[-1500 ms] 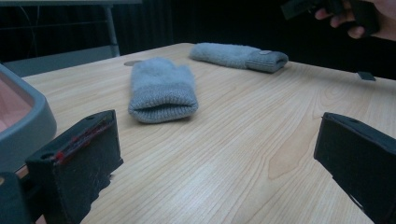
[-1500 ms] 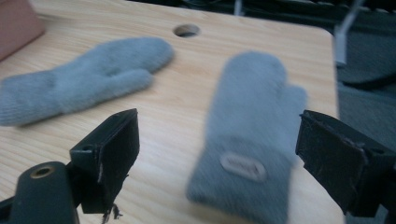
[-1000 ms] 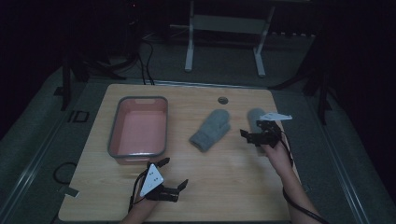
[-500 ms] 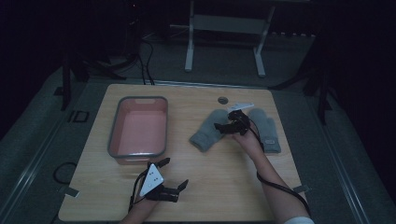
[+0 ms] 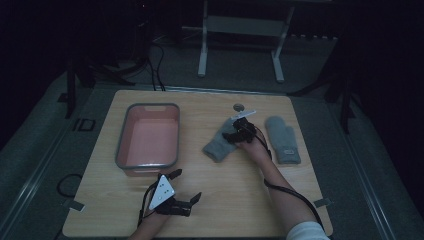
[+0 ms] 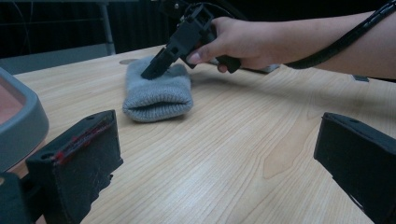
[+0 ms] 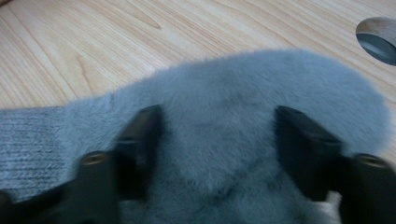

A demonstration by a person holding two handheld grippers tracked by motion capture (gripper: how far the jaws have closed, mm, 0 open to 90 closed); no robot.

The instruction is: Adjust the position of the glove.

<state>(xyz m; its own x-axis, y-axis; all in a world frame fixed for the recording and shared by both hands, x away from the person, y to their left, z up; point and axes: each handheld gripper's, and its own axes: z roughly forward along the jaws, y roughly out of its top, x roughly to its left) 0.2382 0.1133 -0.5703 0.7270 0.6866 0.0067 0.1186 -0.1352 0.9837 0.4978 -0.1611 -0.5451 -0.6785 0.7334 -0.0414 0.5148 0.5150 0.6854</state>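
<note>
Right gripper (image 5: pixel 234 136) fingers (image 7: pixel 140 135) pressing down into fluffy grey mitten (image 5: pixel 223 141), half-wide, just been closing, fabric bulging between them. Wrist pitching down, forearm stretching across surface (image 5: pixel 240 200). Mitten lying flat under fingers, long axis diagonal, ribbed cuff pointing toward left gripper (image 5: pixel 185 190), whose fingers are gaping wide, empty.

Light: dim, the room's edges fall into black.
Table (image 5: pixel 150 210): pale wood-grain top with rounded corners, in the middle of the high view.
Floor (image 5: pixel 240 75): grey, carpet-like, around the table on all sides.
Stand (image 5: pixel 202 50): white metal legs with a crossbar, at 12 o'clock beyond the table.
Cables (image 5: pixel 155 65): dark loops on the floor at 11 o'clock.
Tape (image 5: pixel 74 204): a grey strip on the floor at 8 o'clock.
</note>
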